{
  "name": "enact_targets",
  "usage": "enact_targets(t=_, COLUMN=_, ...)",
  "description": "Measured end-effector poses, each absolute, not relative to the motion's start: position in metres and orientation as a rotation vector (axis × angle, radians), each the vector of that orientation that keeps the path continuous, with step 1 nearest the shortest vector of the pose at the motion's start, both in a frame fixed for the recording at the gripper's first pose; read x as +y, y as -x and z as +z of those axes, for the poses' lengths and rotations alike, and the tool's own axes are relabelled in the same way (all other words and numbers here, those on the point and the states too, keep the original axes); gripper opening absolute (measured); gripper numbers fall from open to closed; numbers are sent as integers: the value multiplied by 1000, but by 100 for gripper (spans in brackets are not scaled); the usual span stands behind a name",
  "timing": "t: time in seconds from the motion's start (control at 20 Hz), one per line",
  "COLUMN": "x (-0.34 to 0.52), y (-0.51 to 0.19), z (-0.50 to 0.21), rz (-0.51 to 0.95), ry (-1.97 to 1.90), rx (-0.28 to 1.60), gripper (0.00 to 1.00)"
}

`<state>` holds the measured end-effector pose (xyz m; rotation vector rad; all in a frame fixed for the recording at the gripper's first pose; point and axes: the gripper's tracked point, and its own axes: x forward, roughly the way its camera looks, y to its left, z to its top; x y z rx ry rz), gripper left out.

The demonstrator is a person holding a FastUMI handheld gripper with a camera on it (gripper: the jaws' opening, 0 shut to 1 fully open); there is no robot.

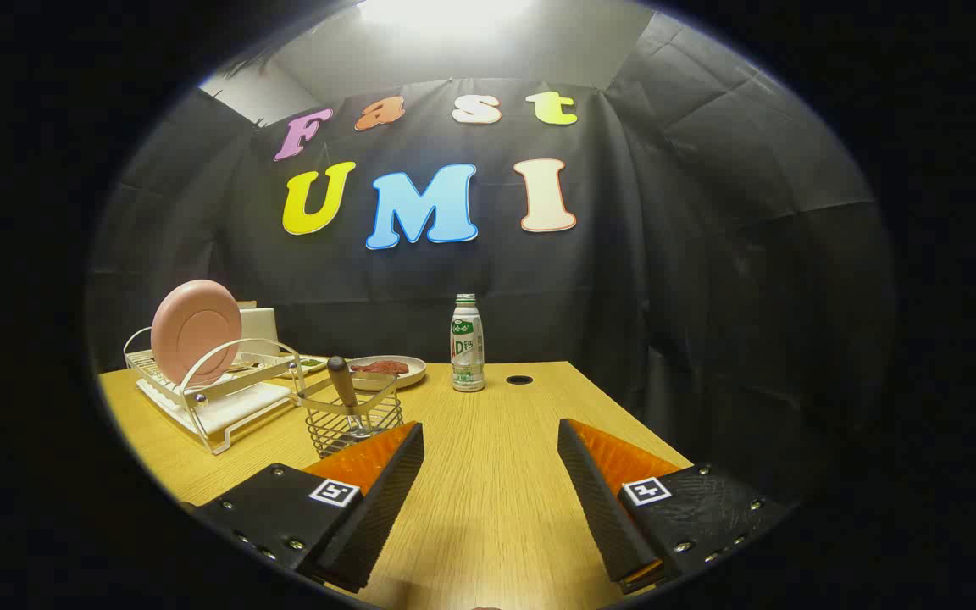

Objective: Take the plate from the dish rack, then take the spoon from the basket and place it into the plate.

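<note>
A pink plate [195, 331] stands on edge in a white wire dish rack [210, 394] at the far left of the wooden table. Right of the rack a small wire basket [351, 418] holds a spoon, its dark wooden handle [341, 383] sticking up and leaning left. My gripper [490, 436] hovers open over the table's near part, with nothing between its fingers. The basket sits just ahead of the left finger [386, 491], and the rack lies farther left beyond it.
A white bottle with a green label [468, 343] stands at the table's back, straight ahead of the fingers. A beige dish with reddish food [386, 368] lies behind the basket. A dark round hole [519, 379] is in the tabletop [488, 474] near the bottle.
</note>
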<state>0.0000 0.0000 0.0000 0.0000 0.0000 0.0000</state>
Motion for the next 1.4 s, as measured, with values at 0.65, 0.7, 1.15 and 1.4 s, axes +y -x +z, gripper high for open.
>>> enact_targets(t=0.65, x=-25, y=-92, z=36, rz=-74, ry=-54, rx=-53, gripper=97)
enact_targets(t=0.7, x=-30, y=-93, z=46, rz=-90, ry=-45, rx=-60, gripper=97)
enact_targets(t=1.15, x=-28, y=-18, z=138, rz=-221, ry=38, rx=-73, gripper=97)
enact_targets(t=1.4, x=46, y=2, z=189, rz=-162, ry=32, rx=-69, gripper=97)
